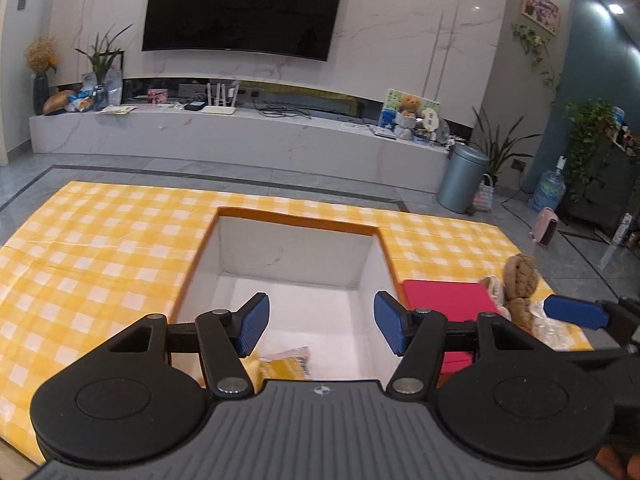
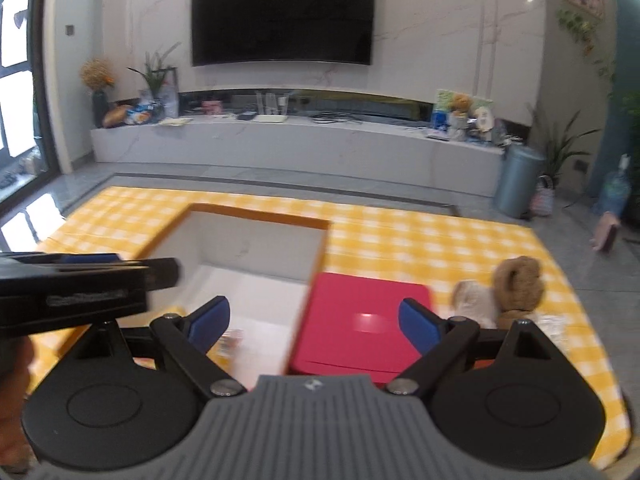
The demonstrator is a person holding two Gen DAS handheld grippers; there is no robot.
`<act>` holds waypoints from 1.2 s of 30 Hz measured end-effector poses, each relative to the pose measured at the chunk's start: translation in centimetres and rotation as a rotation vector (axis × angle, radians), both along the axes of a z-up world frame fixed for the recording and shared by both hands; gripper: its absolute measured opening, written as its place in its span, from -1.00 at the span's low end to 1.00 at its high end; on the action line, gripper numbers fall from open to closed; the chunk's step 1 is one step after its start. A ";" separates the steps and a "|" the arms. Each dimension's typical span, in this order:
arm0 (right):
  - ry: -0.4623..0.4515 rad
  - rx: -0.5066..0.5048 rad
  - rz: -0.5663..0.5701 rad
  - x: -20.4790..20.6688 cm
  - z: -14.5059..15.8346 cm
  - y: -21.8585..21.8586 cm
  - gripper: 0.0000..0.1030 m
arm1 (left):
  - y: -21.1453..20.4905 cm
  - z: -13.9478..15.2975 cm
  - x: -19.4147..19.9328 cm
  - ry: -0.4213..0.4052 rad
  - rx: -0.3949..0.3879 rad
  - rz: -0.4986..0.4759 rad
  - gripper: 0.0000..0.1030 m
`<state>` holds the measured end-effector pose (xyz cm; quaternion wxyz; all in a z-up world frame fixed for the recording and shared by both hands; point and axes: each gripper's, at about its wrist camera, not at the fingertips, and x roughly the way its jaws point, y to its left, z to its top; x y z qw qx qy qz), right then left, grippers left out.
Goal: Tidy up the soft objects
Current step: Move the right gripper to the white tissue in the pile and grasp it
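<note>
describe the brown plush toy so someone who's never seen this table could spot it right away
Start at the yellow checked tablecloth and its open white box. Just right of the box lies a flat red lid, and right of that the brown plush toy, near the cloth's right edge. It is the only fuzzy brown thing on the cloth.

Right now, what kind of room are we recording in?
Most likely a home living room: a large black wall-mounted television above a long white marble-look media console, with potted green houseplants and a yellow checked cloth covering the work surface.
</note>
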<state>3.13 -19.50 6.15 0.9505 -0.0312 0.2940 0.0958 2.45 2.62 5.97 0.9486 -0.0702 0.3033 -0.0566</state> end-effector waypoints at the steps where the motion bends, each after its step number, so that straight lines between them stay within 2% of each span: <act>1: -0.007 -0.017 -0.016 0.0 0.0 -0.5 0.75 | -0.2 0.0 -0.1 -0.003 -0.010 -0.012 0.38; 3: -0.023 -0.027 -0.047 -0.1 0.3 -2.0 0.75 | -0.7 -0.1 -0.3 0.002 -0.033 -0.041 0.38; 7: -0.031 0.062 -0.118 -0.6 0.8 -6.1 0.77 | -1.9 -0.4 -0.4 0.027 -0.050 -0.102 0.37; 9: -0.043 0.073 -0.154 -1.0 0.8 -8.3 0.79 | -2.7 -0.4 -0.5 0.031 -0.049 -0.113 0.38; 10: -0.044 0.067 -0.168 -1.2 0.7 -9.2 0.85 | -3.2 -0.4 -0.6 0.034 -0.040 -0.123 0.38; 16: -0.027 -0.045 -0.271 -1.5 -2.1 -14.5 0.85 | -6.7 -1.3 -0.5 0.066 0.012 -0.161 0.38; 20: 0.065 -0.025 -0.365 -0.5 -4.4 -17.6 0.85 | -9.1 -2.8 0.2 0.099 -0.002 -0.191 0.35; 28: 0.154 0.102 -0.474 1.7 -8.8 -20.4 0.85 | -13.0 -4.6 0.7 0.133 -0.053 -0.328 0.34; 32: 0.201 0.127 -0.468 3.0 -10.7 -20.5 0.85 | -13.5 -5.5 1.1 0.178 -0.144 -0.397 0.34; 36: 0.238 0.112 -0.474 4.3 -12.3 -19.9 0.85 | -14.5 -6.4 0.7 0.185 -0.104 -0.426 0.34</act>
